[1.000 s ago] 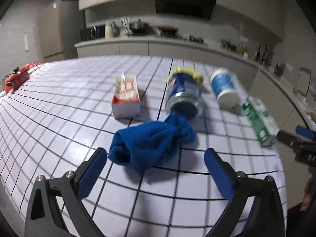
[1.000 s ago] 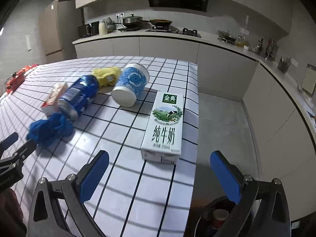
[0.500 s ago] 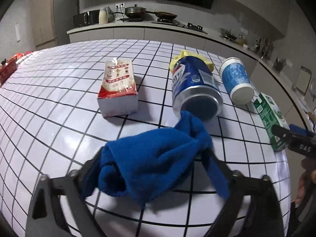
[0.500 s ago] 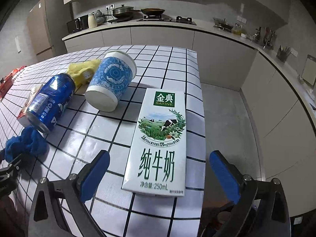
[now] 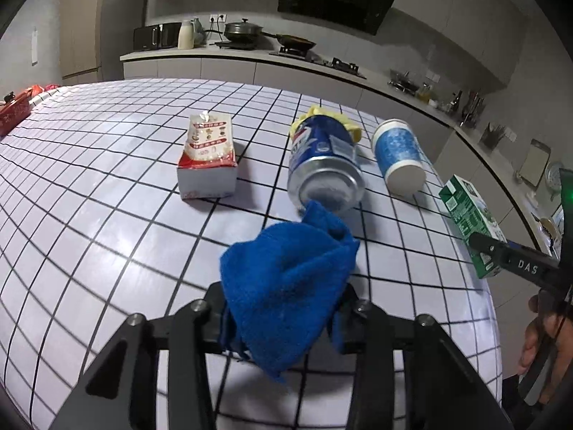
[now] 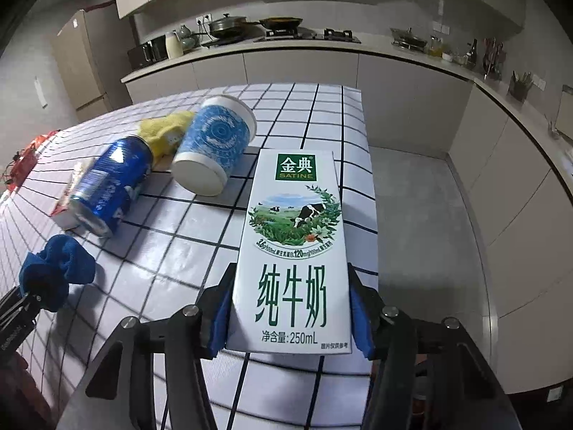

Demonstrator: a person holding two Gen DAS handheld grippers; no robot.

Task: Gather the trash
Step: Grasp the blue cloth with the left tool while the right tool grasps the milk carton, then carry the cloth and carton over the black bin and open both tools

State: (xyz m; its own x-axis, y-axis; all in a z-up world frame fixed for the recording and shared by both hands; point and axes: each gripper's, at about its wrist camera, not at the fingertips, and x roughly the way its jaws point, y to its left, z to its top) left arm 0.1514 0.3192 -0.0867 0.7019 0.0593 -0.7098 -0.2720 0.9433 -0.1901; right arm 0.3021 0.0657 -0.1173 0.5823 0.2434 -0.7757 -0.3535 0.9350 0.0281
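The left gripper (image 5: 283,317) is clamped on the blue cloth (image 5: 286,286), just in front of the lying can (image 5: 324,168) on the checked table (image 5: 107,215). The right gripper (image 6: 290,317) squeezes the milk carton (image 6: 293,251); it seems slightly lifted, but this is unclear.

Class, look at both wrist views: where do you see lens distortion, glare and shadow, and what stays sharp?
Left wrist view: the grid on the white tiled table bows outward, corners vignette black, soft glare sits on the tiles left of the crumpled blue cloth, and a shadow lies beneath it. Right wrist view: the white and green milk carton reads sharply, while the counter edge curves.
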